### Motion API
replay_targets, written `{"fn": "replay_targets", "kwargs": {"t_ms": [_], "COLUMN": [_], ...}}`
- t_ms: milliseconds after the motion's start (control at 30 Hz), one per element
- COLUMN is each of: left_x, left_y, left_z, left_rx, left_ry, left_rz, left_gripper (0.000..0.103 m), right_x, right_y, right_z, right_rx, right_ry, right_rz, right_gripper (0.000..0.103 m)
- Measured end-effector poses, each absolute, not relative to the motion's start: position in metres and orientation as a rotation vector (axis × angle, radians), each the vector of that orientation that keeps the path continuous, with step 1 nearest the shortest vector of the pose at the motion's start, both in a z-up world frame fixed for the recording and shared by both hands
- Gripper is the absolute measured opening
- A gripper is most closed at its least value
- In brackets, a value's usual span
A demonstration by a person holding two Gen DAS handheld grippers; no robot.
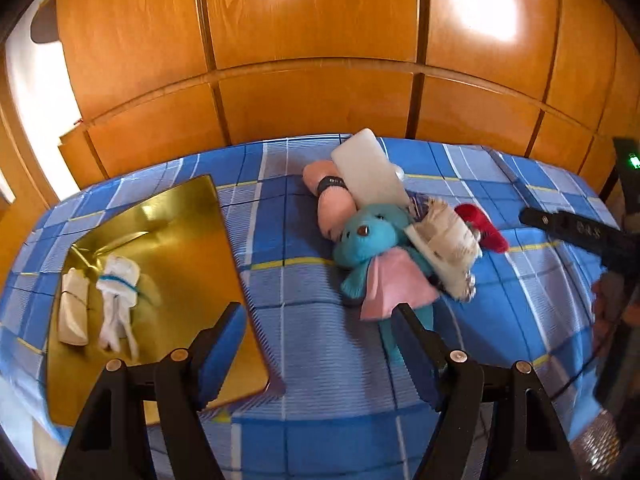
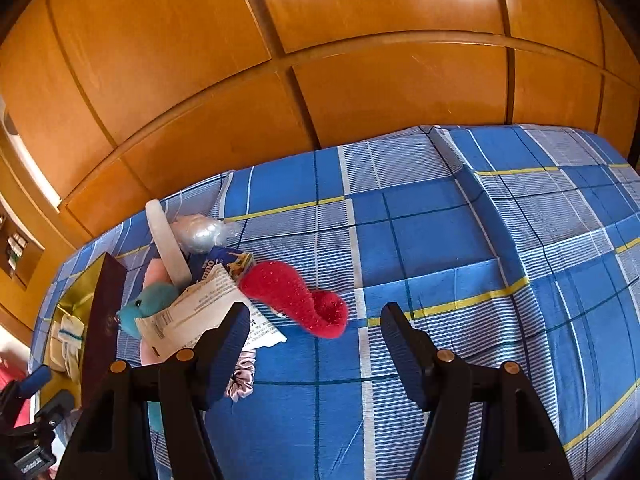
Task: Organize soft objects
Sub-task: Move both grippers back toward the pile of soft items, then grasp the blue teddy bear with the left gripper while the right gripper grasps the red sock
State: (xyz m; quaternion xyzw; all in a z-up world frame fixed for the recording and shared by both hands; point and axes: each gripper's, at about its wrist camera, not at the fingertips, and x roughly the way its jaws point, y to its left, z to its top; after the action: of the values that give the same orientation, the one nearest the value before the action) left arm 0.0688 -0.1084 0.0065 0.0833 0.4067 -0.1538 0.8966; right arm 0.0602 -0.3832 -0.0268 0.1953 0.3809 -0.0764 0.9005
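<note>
Left gripper (image 1: 320,344) and right gripper (image 2: 316,344) both hang open and empty over a blue plaid bedsheet (image 2: 460,240), with orange wood panelling (image 1: 312,48) behind. Gold tray (image 1: 180,240) lies left, holding two white bundles (image 1: 116,292); teal plush (image 1: 360,240), red sock (image 2: 296,296), paper (image 2: 200,304) heaped mid-sheet.

text: I read only "mo" in white on the blue packet (image 2: 224,264) | fine print and barcode on the white paper wrapper (image 2: 192,312) too small | markings on black band (image 1: 332,183) unreadable
</note>
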Motion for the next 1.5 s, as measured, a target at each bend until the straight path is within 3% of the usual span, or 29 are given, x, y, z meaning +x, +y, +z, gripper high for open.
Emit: {"fn": "replay_targets", "kwargs": {"t_ms": [300,700,800,900,1500], "left_x": [0.109,0.175,0.183,0.173,0.099], "left_y": [-0.139,-0.176,-0.182,-0.184,-0.140], "left_z": [0.004,-0.038,-0.055,-0.055,-0.010], "left_rx": [0.200,0.161,0.114,0.114,0.103], "left_ry": [0.837,0.995,1.058,1.016,0.874], "left_rz": [-0.362,-0.460,-0.502,-0.506,-0.492], "left_gripper": [0.075,0.072,0.057,0.049,0.050], "right_x": [0.060,0.066,0.067,0.068,0.076], "right_y": [-0.389,-0.384,-0.382,-0.382,-0.378], "right_z": [-0.027,-0.029,-0.030,-0.032,-0.051], "right_rx": [0.466,0.472,0.468,0.466,0.485], "right_ry": [0.792,0.806,0.809,0.815,0.904], "right_rz": [-0.158,-0.121,-0.117,-0.115,-0.092], "right_gripper": [0.069,0.069,0.069,0.069,0.069]}}
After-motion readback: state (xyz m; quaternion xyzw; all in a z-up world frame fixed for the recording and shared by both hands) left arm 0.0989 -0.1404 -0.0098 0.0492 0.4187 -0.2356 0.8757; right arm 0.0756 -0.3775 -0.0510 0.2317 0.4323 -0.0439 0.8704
